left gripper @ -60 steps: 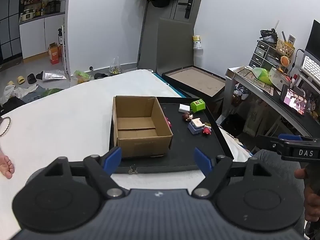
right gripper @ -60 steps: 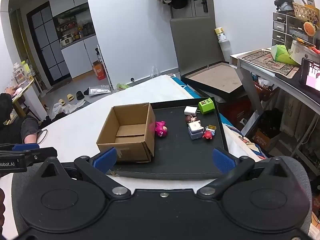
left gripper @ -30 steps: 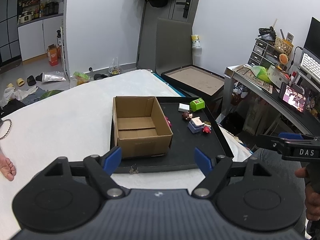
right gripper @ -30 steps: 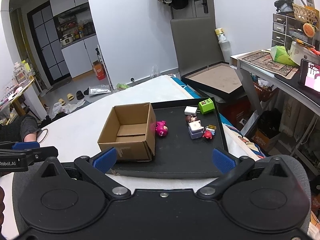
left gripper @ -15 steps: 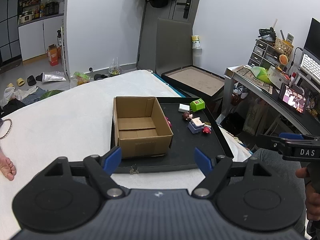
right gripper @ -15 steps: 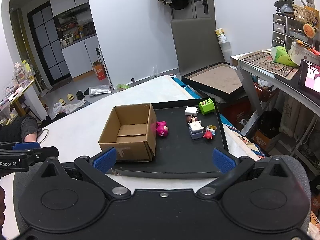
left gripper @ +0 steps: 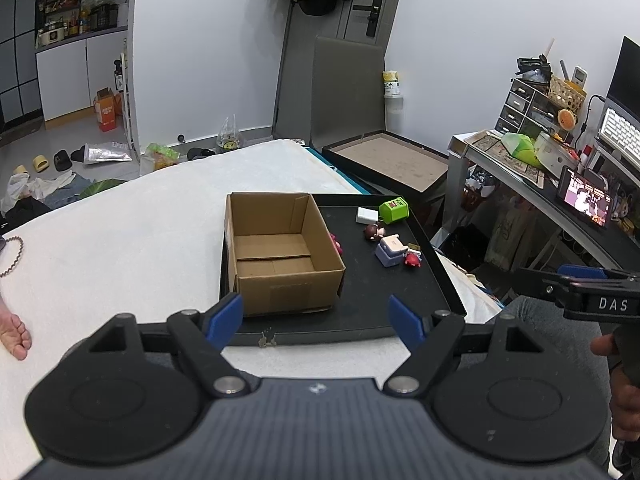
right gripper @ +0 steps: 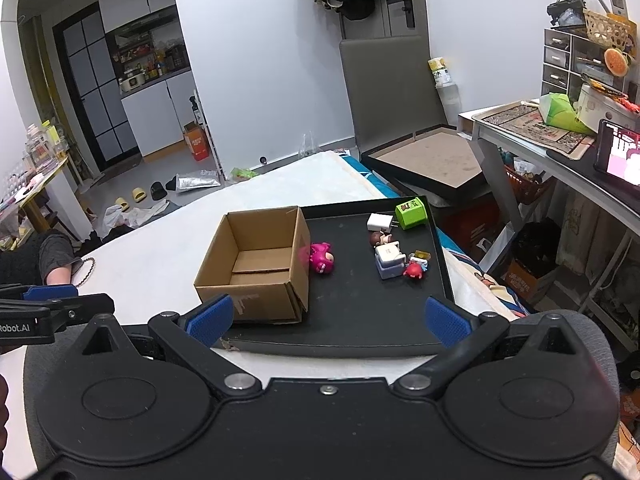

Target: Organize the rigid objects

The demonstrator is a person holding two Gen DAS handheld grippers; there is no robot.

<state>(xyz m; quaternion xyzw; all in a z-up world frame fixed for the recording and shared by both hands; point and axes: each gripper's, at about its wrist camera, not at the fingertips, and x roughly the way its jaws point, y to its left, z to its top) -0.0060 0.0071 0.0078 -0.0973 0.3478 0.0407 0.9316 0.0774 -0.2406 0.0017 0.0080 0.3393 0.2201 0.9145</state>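
Observation:
An empty open cardboard box (left gripper: 280, 252) (right gripper: 256, 264) stands on the left part of a black tray (left gripper: 372, 292) (right gripper: 360, 304). Right of the box lie small toys: a pink figure (right gripper: 320, 258), a green cube (right gripper: 412, 213) (left gripper: 394, 210), a white charger (right gripper: 380, 222), a brown-haired figure (right gripper: 380, 238), a white and lilac block (right gripper: 389, 261) (left gripper: 390, 250) and a red figure (right gripper: 414, 270). My left gripper (left gripper: 316, 318) hangs open short of the tray's near edge. My right gripper (right gripper: 328, 318) is open too, with nothing between its fingers.
The tray rests on a white bed (left gripper: 120, 232). A person's foot (left gripper: 14, 334) lies at the bed's left edge. A cluttered desk (right gripper: 560, 152) stands to the right, and a framed board (right gripper: 428, 160) lies beyond the bed.

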